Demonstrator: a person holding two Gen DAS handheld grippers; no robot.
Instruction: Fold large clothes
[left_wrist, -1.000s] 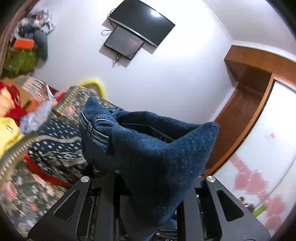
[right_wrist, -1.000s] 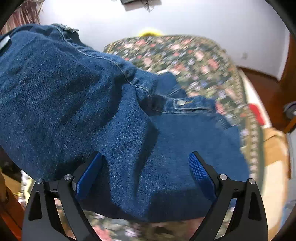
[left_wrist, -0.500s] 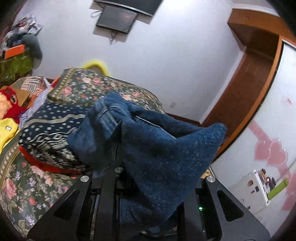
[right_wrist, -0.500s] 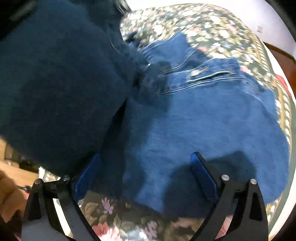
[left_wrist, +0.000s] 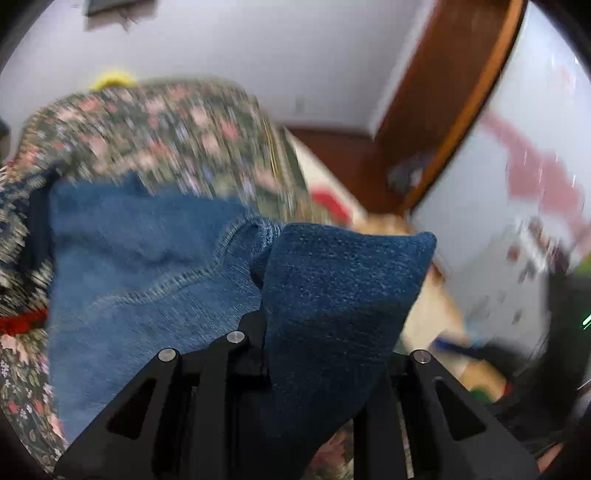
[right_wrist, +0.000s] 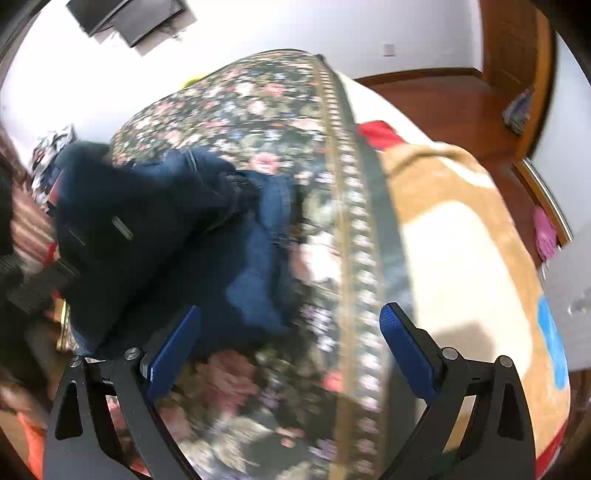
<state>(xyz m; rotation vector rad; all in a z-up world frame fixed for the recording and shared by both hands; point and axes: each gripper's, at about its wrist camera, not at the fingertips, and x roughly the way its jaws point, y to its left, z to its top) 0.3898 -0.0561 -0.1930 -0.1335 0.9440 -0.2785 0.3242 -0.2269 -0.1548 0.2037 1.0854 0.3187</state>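
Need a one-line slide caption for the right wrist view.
Open right gripper above floral bedspread, jeans bunched to its left.

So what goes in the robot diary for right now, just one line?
left gripper: shut on blue denim jeans | right gripper: open, holding nothing | jeans on floral bedspread

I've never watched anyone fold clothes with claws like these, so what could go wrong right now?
The left gripper pinches only a bunched fold of the blue jeans, so the denim might slip out or land crooked. The right gripper hangs open over the floral bedspread, holding nothing, so the far side of the jeans isn't pinned and could drag or wrinkle. Both views are blurred, so placement may be imprecise.
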